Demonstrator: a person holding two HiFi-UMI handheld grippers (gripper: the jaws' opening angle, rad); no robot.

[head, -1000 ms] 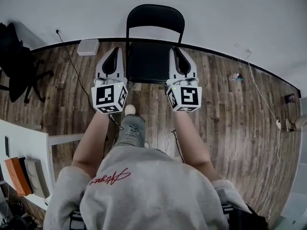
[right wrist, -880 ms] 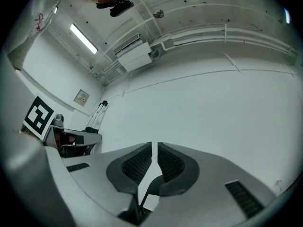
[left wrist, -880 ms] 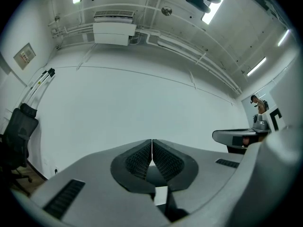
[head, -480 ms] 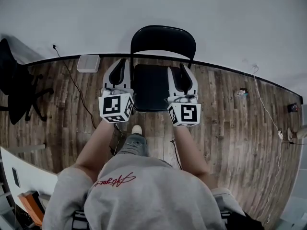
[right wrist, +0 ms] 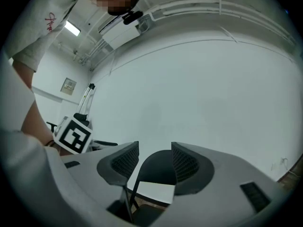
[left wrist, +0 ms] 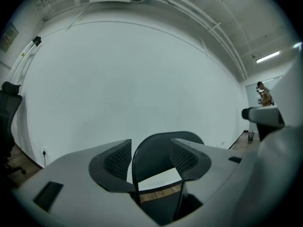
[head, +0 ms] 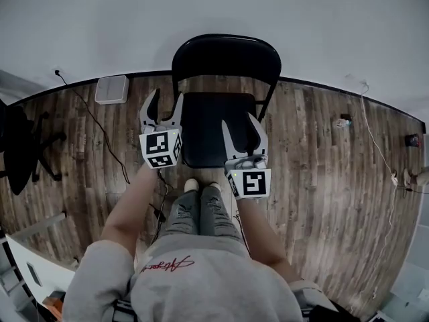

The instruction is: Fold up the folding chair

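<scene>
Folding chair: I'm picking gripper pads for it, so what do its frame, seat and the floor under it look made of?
Folding chair frame: thin black tube with a faint sheen, probably painted metal. Seat: matte black and flat; padded vinyl or plastic, can't tell. Floor: planks with visible grain, wood or laminate.

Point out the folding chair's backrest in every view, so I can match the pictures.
Head view: backrest at top centre.
Left gripper view: backrest low, at centre.
Right gripper view: backrest low, just right of centre.
Shared landmark: the white wall directly behind it in all three.
</scene>
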